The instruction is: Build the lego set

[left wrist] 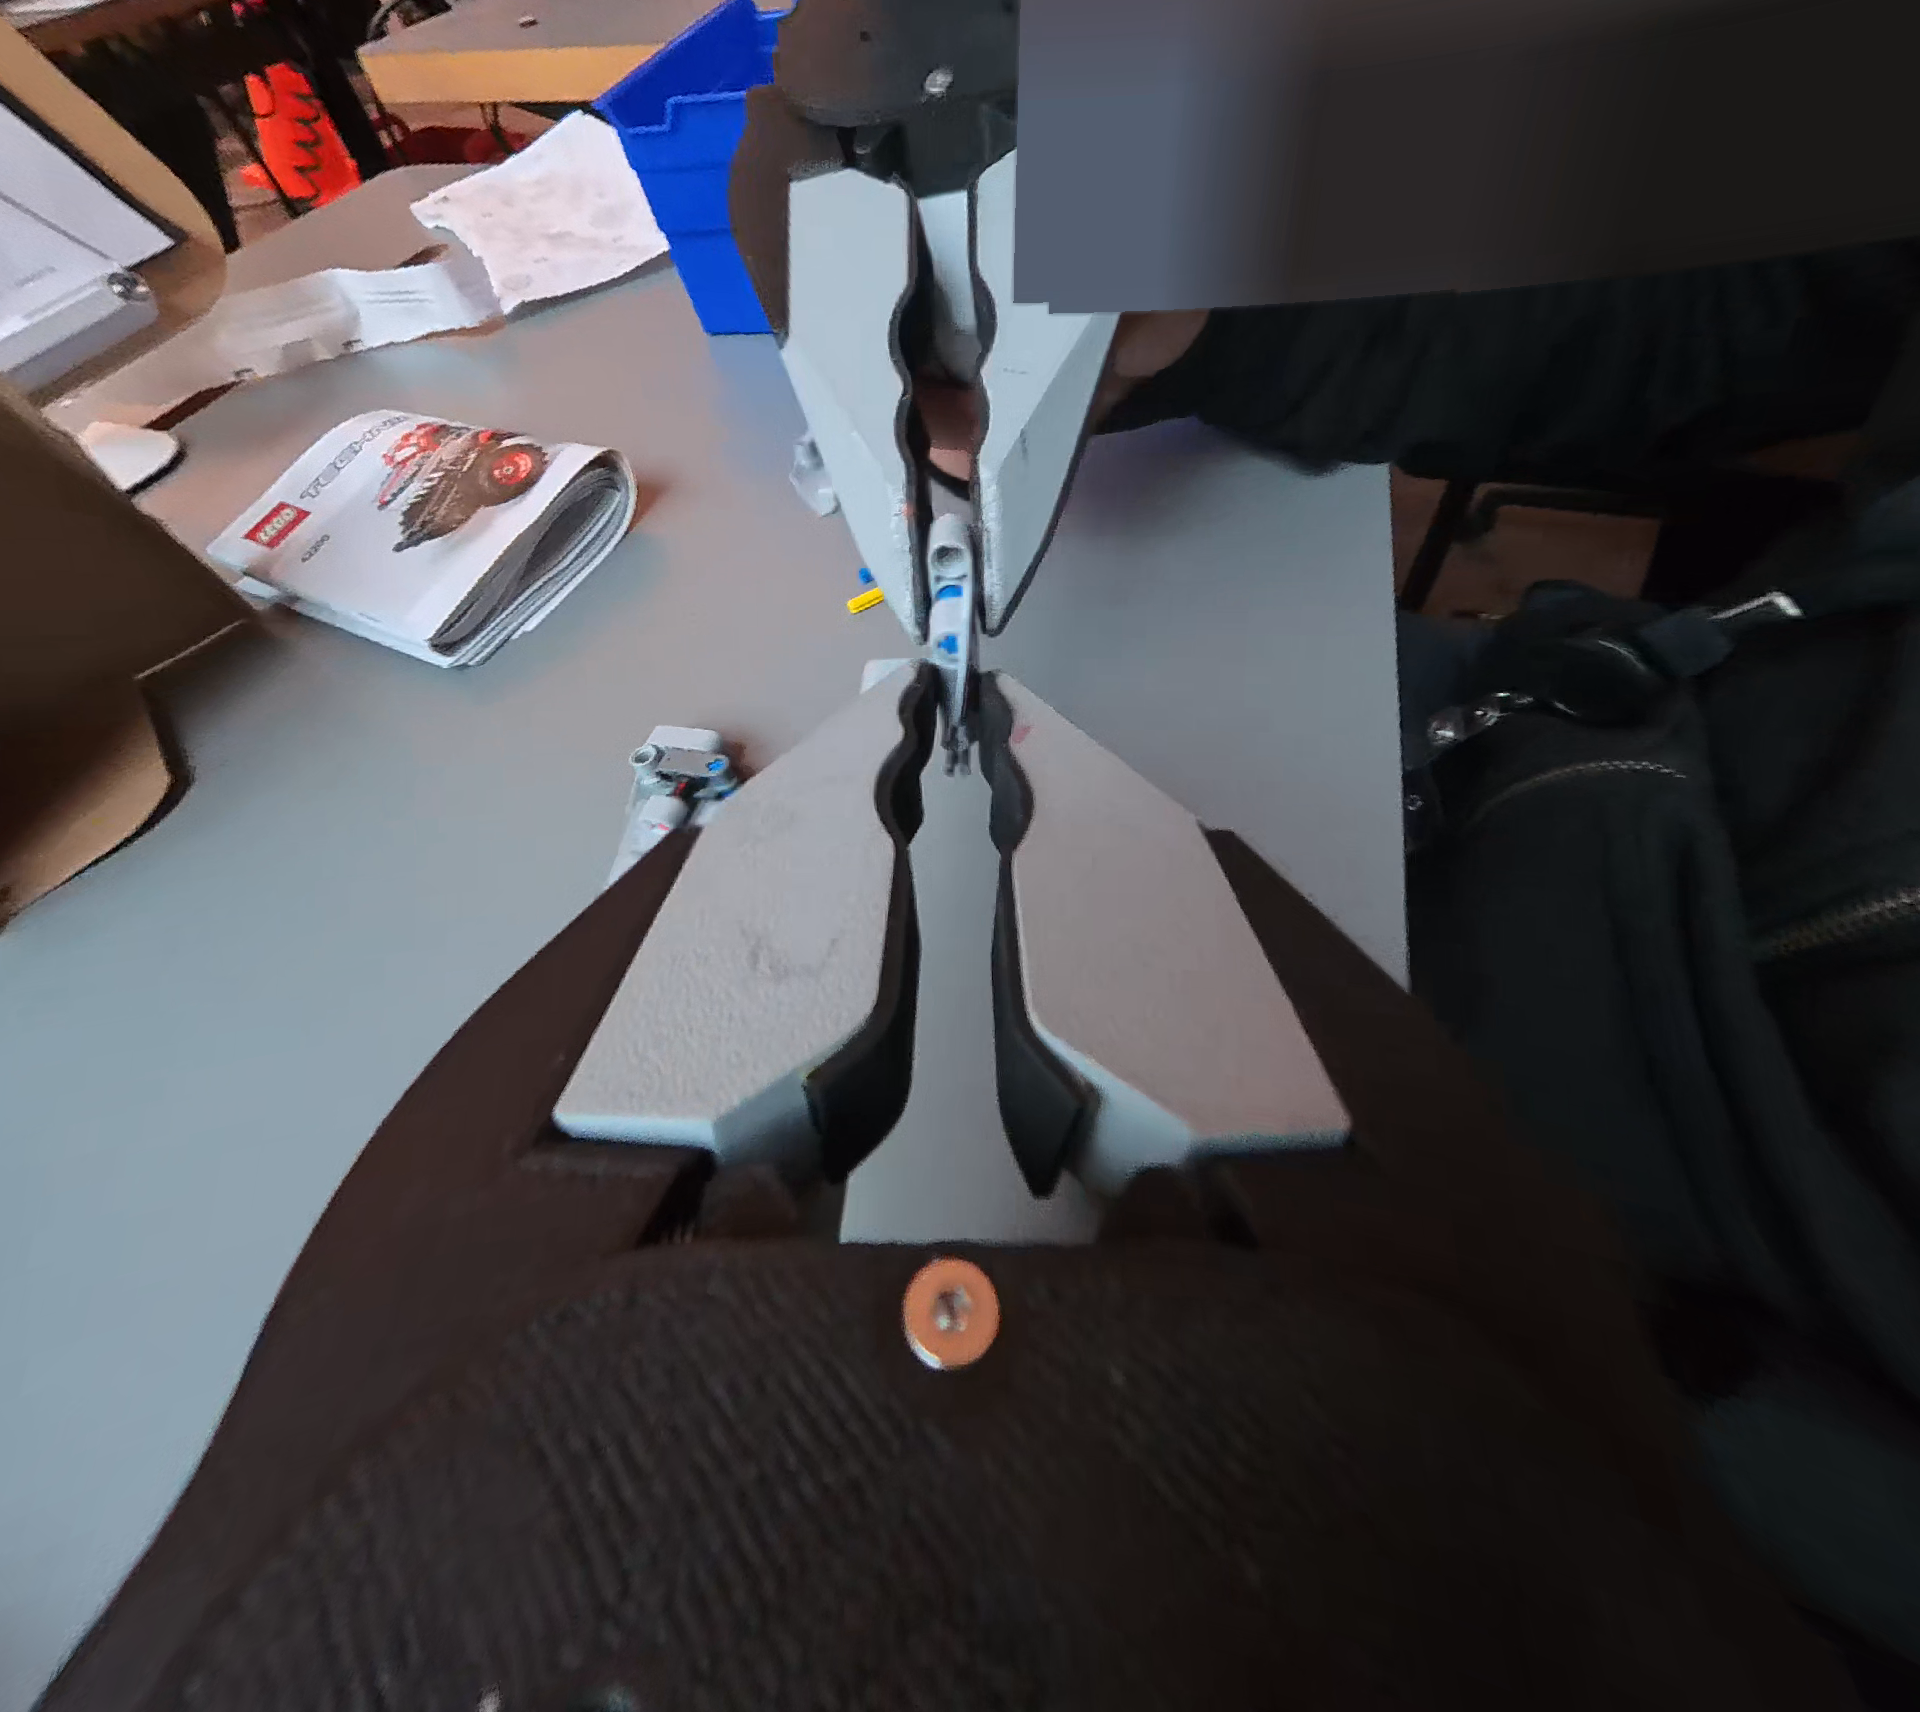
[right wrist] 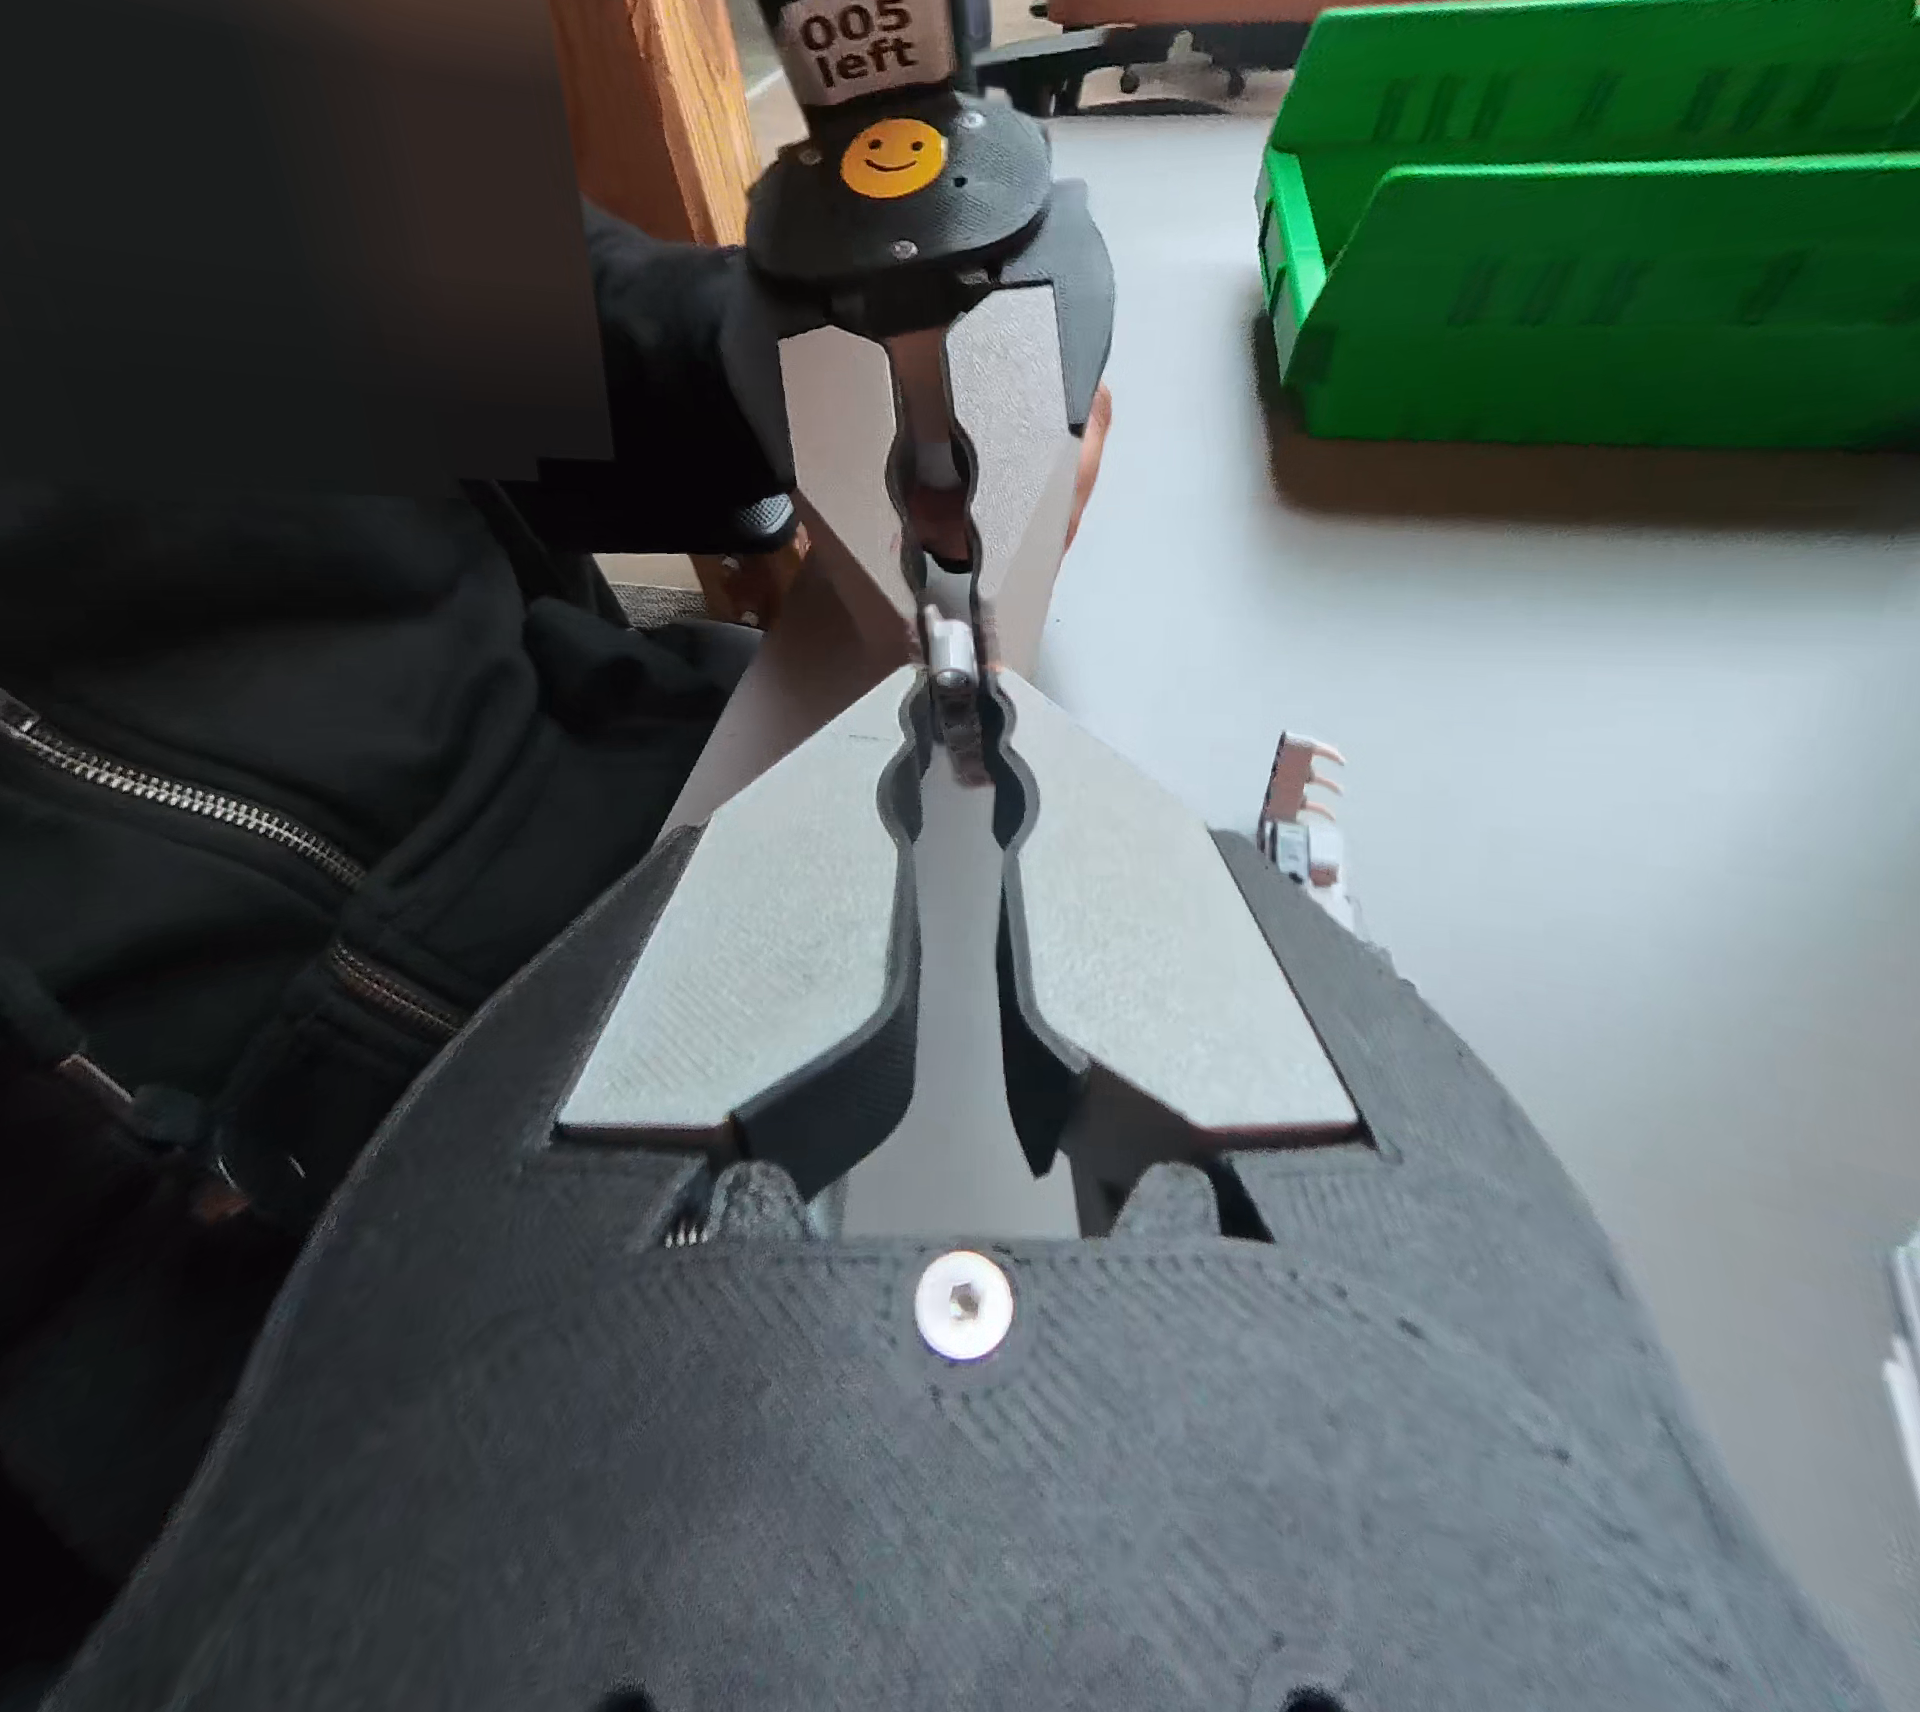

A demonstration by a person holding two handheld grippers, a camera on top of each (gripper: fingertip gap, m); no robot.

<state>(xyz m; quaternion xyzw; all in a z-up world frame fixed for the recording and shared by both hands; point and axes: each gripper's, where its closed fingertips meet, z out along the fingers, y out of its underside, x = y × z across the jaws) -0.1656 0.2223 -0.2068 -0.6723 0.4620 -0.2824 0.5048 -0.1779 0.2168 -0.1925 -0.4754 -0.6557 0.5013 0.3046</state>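
Over the grey table (left wrist: 416, 987), taking the folded instruction booklet (left wrist: 436, 530) as the marker and reading from its left: a brown cardboard box (left wrist: 73, 644) sits on the booklet's far left, at the table's edge. Behind the booklet lie loose white paper sheets (left wrist: 540, 218), and further right of those stands a blue bin (left wrist: 696, 135). Just right of the booklet and nearer to me, a small grey lego assembly (left wrist: 675, 769) with blue dots rests on the tabletop. Right again, a tiny yellow piece (left wrist: 864, 602) lies on the table. Beyond that, well right of the booklet, the two grippers meet tip to tip in the air. The left gripper (left wrist: 954, 706) has its fingers pressed onto the dark lower end of a slim grey lego beam (left wrist: 948, 582); the right gripper (left wrist: 948, 613), pointing back at it, pinches the same beam's upper part. From the right gripper's side, green bins (right wrist: 1600, 291) stand on the table past the beam.
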